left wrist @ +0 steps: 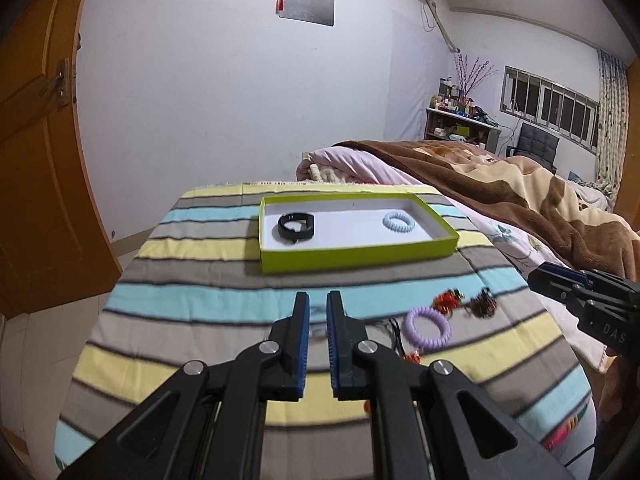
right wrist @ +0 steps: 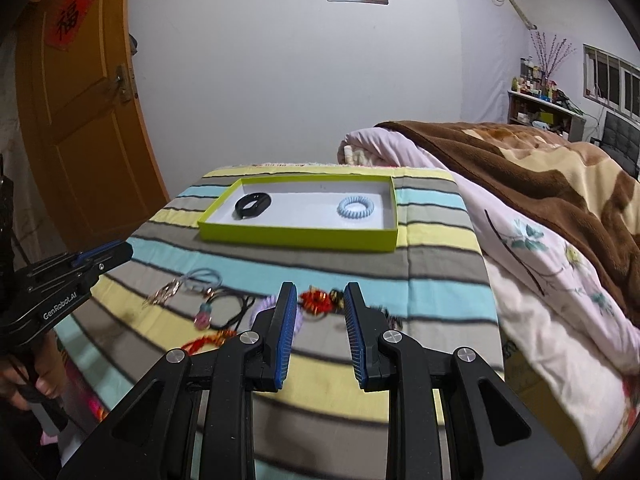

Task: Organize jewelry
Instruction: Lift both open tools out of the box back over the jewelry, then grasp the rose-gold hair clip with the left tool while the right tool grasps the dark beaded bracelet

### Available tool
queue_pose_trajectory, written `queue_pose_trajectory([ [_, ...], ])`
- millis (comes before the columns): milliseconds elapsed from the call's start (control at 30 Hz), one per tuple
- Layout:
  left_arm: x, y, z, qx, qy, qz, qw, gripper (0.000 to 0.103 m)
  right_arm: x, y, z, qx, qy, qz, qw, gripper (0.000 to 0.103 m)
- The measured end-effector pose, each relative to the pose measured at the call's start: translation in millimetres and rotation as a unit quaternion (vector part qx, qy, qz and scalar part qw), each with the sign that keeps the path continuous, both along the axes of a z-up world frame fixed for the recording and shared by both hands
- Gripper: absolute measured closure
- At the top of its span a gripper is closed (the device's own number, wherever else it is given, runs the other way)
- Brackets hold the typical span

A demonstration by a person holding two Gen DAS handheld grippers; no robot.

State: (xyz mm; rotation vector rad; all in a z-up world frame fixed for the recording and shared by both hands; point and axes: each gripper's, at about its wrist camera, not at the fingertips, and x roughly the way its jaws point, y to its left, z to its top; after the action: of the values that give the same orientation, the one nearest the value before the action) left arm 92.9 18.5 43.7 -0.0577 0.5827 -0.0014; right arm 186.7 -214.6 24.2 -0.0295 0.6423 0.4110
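A lime-green box (left wrist: 352, 257) (right wrist: 296, 236) on the striped cloth holds a black band (left wrist: 296, 227) (right wrist: 252, 205) at its left and a light-blue spiral tie (left wrist: 399, 221) (right wrist: 357, 207) at its right. Loose pieces lie nearer: a purple spiral tie (left wrist: 427, 325) (right wrist: 264, 306), a red-gold ornament (left wrist: 448, 300) (right wrist: 318, 300), a dark beaded piece (left wrist: 484, 302), a blue hair tie (right wrist: 202, 278), a gold clip (right wrist: 164, 294), a pink pendant on black cord (right wrist: 204, 316). My left gripper (left wrist: 318, 300) is empty, jaws a narrow gap apart. My right gripper (right wrist: 320, 292) is open above the red ornament, empty.
The cloth covers a small table (left wrist: 200, 280) whose left edge drops to the floor by an orange door (left wrist: 36, 160). A bed with a brown blanket (left wrist: 500, 196) and pink quilt (right wrist: 540, 264) borders the right side. A red cord piece (right wrist: 208, 340) lies near my right gripper.
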Motion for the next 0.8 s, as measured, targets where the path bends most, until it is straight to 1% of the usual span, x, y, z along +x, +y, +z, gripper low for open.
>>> queue_pose_trajectory([
  [167,-20.8,-2.5,-3.6,0.003,-0.003,-0.001,1.0,0.094,-17.3,0.2,0.8,-0.004,-0.008,0.0,1.0,0.078],
  [300,-30.3,-2.2,-4.8,0.003,-0.006,0.0,1.0,0.094,-22.9,-0.6,-0.6,-0.004,-0.01,0.001,1.0,0.078],
  [500,-28.4,1.4,-6.9,-0.004,-0.003,0.003,1.0,0.093,-22.7,-1.4,-4.5,-0.005,-0.007,0.0,1.0,0.078],
  [567,-27.3,1.6,-9.1,-0.005,-0.001,0.003,1.0,0.086,-20.4,-2.2,-6.5,-0.005,-0.004,-0.001,1.0,0.078],
  [600,-26.2,1.9,-10.1,-0.007,0.001,0.003,1.0,0.085,-19.7,-2.4,-7.7,-0.006,-0.003,-0.002,1.0,0.078],
  [800,-19.9,5.6,-19.2,-0.005,0.01,0.006,0.9999,0.084,-11.9,-4.6,-16.7,-0.012,0.004,-0.006,1.0,0.078],
])
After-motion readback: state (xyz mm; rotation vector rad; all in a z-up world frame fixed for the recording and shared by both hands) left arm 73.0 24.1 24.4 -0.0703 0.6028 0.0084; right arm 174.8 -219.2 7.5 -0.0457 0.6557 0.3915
